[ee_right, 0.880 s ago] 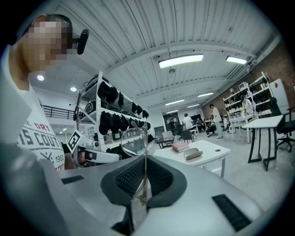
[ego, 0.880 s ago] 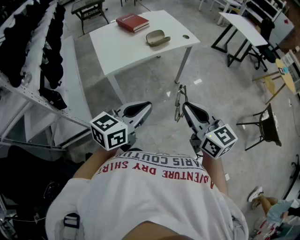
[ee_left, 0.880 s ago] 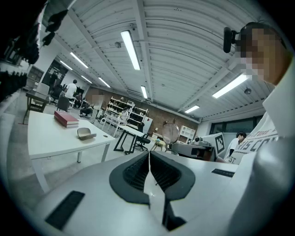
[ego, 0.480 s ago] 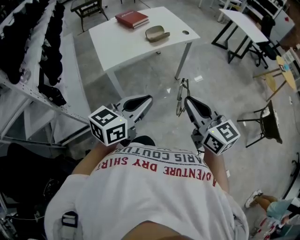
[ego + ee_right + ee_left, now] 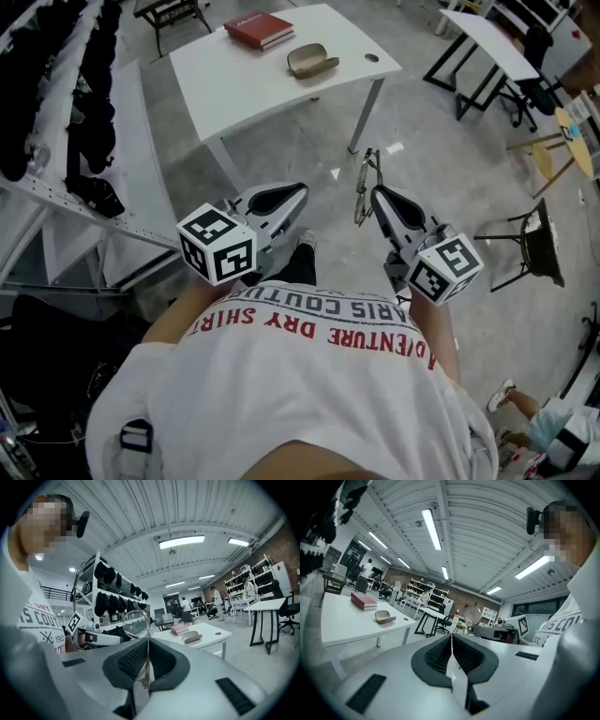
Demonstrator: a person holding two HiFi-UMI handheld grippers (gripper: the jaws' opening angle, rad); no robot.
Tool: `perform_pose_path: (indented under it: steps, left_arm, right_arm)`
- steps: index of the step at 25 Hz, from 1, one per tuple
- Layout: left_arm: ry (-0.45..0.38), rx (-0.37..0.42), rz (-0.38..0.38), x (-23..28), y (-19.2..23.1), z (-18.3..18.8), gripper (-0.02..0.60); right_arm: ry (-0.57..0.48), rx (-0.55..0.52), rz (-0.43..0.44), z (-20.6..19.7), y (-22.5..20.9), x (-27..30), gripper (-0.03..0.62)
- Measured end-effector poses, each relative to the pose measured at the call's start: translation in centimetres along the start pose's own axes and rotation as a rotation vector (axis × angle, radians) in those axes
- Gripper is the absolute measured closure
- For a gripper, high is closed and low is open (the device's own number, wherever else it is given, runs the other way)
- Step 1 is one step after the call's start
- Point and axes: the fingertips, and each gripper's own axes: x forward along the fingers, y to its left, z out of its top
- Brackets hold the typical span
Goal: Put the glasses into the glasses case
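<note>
Thin wire-framed glasses (image 5: 363, 186) hang from my right gripper (image 5: 375, 194), which is shut on the frame; in the right gripper view one lens (image 5: 136, 624) stands up above the pressed pads. The tan glasses case (image 5: 312, 61) lies open on the white table (image 5: 253, 89) far ahead, well beyond both grippers. It also shows in the left gripper view as the case (image 5: 385, 617) and in the right gripper view as the case (image 5: 191, 636). My left gripper (image 5: 302, 192) is shut with nothing in it, level with the right one.
A red book (image 5: 259, 29) lies on the table behind the case. A rack of dark items (image 5: 84, 122) runs along the left. A black stool (image 5: 541, 246) and other tables (image 5: 487, 47) stand to the right. Grey floor lies between me and the table.
The table has slid a little up and left in the head view, and a foot now shows between the grippers. Both grippers keep their pose; the glasses stay held.
</note>
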Motion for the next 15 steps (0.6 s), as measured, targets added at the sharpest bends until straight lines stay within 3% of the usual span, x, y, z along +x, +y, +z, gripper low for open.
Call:
perform_pose_path:
  steps: [15]
  left_arm:
    - [0.025,-0.064,-0.002,9.5,11.8,5.7,0.552]
  right_arm:
    - [0.055,0.040,-0.010,3.1,-11.4,10.5,0.565]
